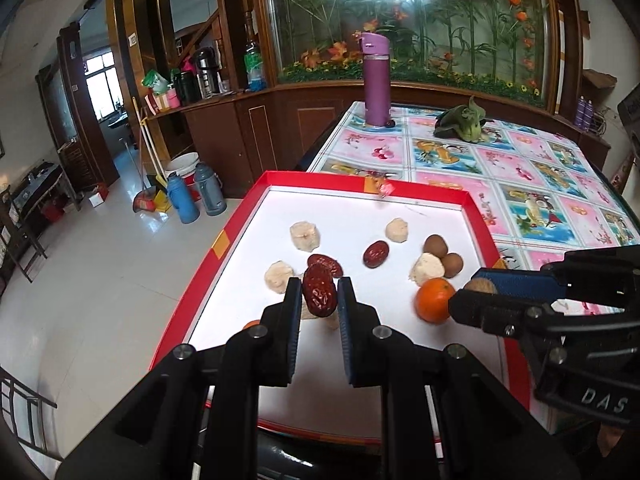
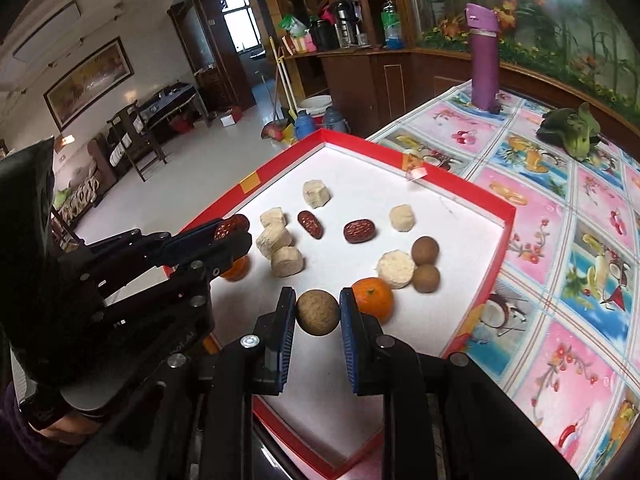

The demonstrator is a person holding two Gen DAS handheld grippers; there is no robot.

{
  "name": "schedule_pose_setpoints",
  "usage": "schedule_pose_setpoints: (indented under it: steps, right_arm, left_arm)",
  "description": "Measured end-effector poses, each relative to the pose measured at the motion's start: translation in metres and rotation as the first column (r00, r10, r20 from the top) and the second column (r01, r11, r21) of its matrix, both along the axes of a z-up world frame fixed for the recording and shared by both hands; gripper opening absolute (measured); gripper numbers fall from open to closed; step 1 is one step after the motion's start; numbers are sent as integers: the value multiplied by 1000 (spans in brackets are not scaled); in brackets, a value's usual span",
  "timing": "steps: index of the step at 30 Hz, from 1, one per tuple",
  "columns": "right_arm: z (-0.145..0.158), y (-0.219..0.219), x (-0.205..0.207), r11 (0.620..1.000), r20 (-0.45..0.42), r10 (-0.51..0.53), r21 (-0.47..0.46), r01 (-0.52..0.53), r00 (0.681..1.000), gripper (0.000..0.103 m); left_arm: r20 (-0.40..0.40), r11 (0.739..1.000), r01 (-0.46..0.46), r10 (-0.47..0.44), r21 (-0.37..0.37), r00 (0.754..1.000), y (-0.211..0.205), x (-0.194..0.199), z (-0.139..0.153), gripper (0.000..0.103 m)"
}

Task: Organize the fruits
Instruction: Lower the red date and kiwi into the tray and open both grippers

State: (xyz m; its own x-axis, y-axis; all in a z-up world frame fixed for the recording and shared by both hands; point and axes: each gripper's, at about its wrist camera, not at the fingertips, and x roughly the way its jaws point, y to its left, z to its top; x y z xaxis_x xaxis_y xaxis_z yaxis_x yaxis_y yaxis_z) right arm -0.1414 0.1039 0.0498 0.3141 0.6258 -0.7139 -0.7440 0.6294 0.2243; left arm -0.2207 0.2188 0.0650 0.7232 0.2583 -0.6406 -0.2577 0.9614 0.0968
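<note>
A red-rimmed tray [image 1: 476, 204] [image 2: 508, 216] with a white floor holds loose fruit. My left gripper [image 1: 319, 294] is shut on a wrinkled red date [image 1: 319, 291] and holds it above the tray's near left part; it also shows in the right wrist view [image 2: 230, 236]. My right gripper [image 2: 318, 312] is shut on a round brown longan [image 2: 317, 312], next to an orange [image 2: 374, 298] [image 1: 434, 299]. It enters the left wrist view from the right [image 1: 472, 294]. Two more dates [image 2: 310, 224] [image 2: 359, 231], two longans [image 2: 425, 250] and several pale banana pieces [image 2: 316, 193] lie in the tray.
The tray sits on a table with a fruit-patterned cloth [image 2: 580, 240]. A purple bottle [image 1: 376, 80] and a green leafy vegetable [image 1: 464, 122] stand at the far end. A second orange [image 2: 236, 270] lies under the left gripper. The floor drops off left of the tray.
</note>
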Motion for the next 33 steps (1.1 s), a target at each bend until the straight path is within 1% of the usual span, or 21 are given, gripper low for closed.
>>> schedule_pose_setpoints:
  steps: [14, 21, 33]
  right_arm:
    - [-13, 8, 2, 1000, -37, -6, -20, 5, 999, 21]
    - [-19, 9, 8, 999, -50, -26, -26, 24, 998, 21]
    - [-18, 11, 8, 999, -28, -21, -25, 21, 999, 21]
  left_arm:
    - [-31, 1000, -10, 9, -15, 999, 11, 3, -13, 20]
    - [-48, 1000, -17, 16, -12, 999, 14, 6, -18, 20]
    - [-81, 1000, -30, 30, -7, 996, 18, 8, -27, 20]
